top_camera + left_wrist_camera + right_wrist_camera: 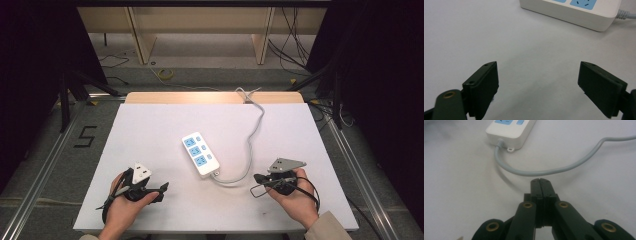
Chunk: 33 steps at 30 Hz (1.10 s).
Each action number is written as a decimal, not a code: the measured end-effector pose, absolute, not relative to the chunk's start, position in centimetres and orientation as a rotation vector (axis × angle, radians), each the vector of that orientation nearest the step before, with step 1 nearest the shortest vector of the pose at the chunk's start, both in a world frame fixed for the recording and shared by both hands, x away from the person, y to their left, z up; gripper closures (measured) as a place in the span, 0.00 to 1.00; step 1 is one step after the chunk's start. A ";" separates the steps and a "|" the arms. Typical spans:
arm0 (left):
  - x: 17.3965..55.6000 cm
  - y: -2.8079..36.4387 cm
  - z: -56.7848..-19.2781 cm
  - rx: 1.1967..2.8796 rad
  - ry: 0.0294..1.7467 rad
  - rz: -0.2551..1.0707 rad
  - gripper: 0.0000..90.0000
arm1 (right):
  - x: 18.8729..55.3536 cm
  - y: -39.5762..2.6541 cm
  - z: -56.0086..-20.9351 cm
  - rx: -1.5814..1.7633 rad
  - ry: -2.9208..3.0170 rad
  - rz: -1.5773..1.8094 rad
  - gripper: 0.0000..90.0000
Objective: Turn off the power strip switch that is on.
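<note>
- Currently, the left tool point(161, 188) rests on the white worktop point(150, 130), held in the person's left hand point(124, 207); its jaws are spread wide with nothing between them.
- In the left gripper view, the left tool point(539, 82) shows bare worktop point(474, 37) between its jaws; the power strip point(584, 15) lies ahead of it and off to one side, apart from both jaws.
- The right tool point(257, 177), held in the right hand point(295, 200), has its jaws pressed together and pinches nothing.
- In the right gripper view, the right tool point(540, 181) points at the grey cable point(554, 171), which curves just ahead of the jaw tips without touching them.
- The power strip point(200, 154) lies between the two tools and beyond them, near the middle of the worktop; its cable point(250, 145) leaves the end nearest the right tool.
</note>
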State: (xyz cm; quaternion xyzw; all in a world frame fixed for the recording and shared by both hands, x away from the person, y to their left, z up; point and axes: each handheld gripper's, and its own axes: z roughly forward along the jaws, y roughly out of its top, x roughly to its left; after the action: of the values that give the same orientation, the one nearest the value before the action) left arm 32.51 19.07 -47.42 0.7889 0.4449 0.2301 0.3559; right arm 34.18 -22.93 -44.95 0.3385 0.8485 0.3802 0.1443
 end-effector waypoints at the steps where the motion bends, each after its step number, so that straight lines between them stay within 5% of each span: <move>1: 32.5 19.1 -47.4 2.037 1.149 0.595 0.18 | 34.2 -22.9 -44.9 0.971 2.447 1.094 1.00; 33: 32.5 19.0 -47.4 2.038 1.145 0.594 0.18 | 35.0 -21.4 -44.6 0.939 2.466 1.081 1.00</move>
State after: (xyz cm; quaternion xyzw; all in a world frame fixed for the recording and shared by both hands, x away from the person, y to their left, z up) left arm 32.53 19.04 -47.45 0.7894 0.4436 0.2302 0.3565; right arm 34.96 -21.38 -44.60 0.3259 0.8557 0.3752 0.1443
